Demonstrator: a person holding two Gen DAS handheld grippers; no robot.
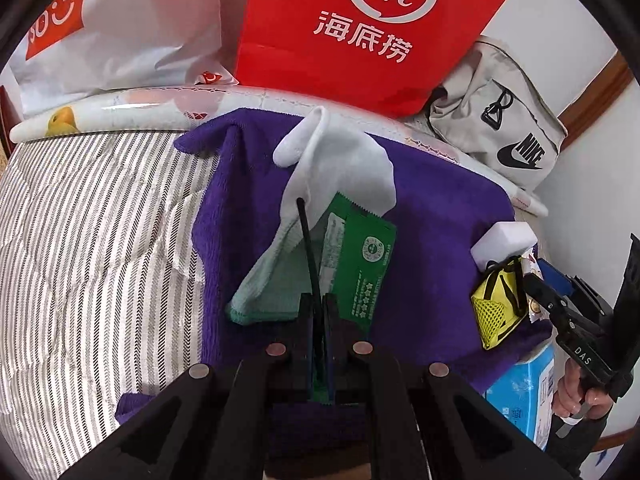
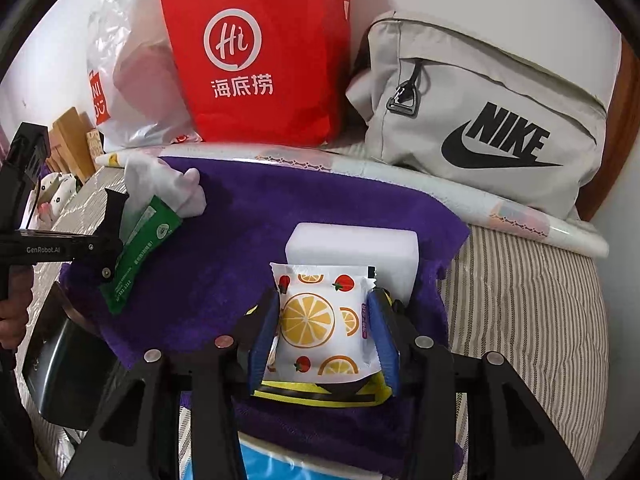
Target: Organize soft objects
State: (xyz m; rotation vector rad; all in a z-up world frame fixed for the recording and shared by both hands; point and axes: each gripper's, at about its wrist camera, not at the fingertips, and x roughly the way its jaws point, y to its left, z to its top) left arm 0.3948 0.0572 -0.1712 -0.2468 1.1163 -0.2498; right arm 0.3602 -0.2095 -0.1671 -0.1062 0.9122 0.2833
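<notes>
Both hands are carrying soft items over the purple towel [image 2: 248, 208], so the step looks like bringing them to be set down there. The left gripper [image 1: 318, 304] is clamped tight on a green packet [image 1: 362, 264], held above a white sock [image 1: 340, 160] and a mint cloth [image 1: 276, 276]. The right gripper [image 2: 325, 312] squeezes a fruit-print pouch [image 2: 320, 320], just before a white sponge [image 2: 352, 248]; next, each should probably be lowered onto bare towel, then let go.

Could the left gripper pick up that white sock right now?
Probably not yet. The left gripper has its jaws shut on a green packet, so it is occupied. The white sock lies just ahead on the purple towel, with nothing covering it.
</notes>
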